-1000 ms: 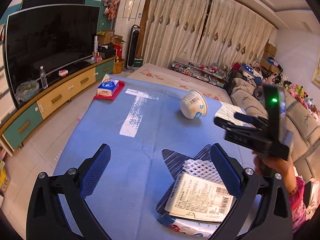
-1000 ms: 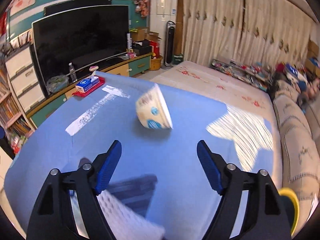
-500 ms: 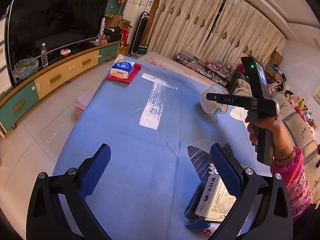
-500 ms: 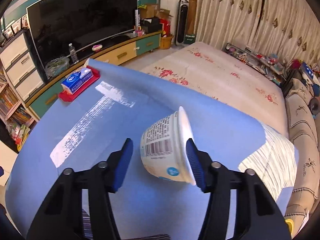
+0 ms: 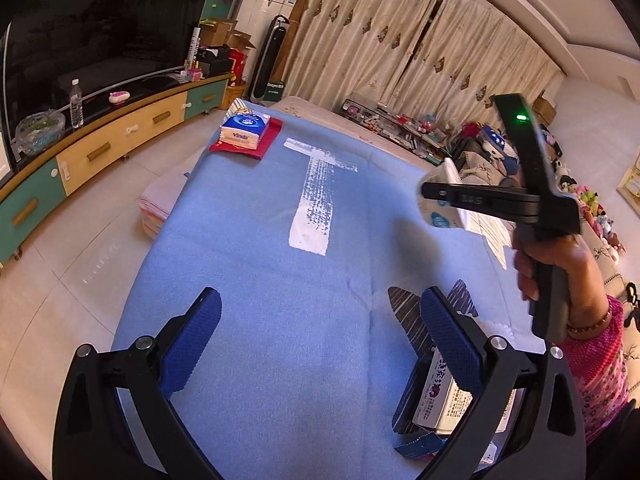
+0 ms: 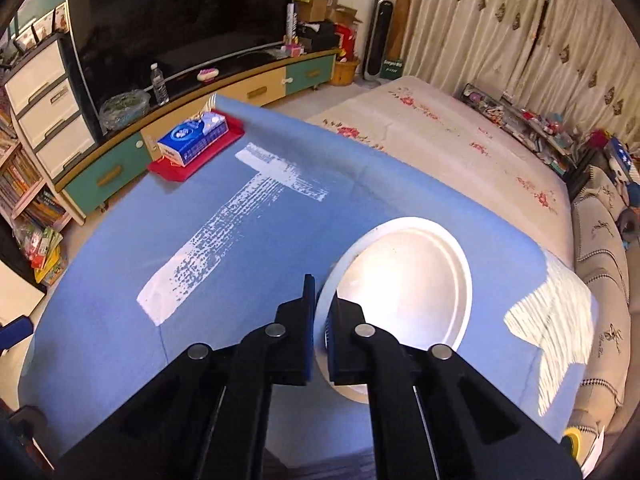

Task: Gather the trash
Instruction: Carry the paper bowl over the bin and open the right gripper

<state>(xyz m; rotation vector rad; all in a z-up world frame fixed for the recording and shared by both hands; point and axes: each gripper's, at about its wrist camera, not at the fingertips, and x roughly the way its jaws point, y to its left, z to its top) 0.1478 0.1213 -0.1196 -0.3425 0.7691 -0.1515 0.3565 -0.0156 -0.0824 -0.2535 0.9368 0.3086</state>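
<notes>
Tissue pack [image 6: 195,140] on a red tray [image 6: 188,170] — far corner of the blue table [image 6: 120,280].

Box [image 5: 444,404] half hidden behind left hand-held gripper [image 5: 320,344] finger

blue table [image 5: 260,280] | tissue pack on red tray [image 5: 245,133] | white tape T [image 5: 316,196]

Living room: television [image 6: 180,12], sofa [image 6: 608,240]
</notes>
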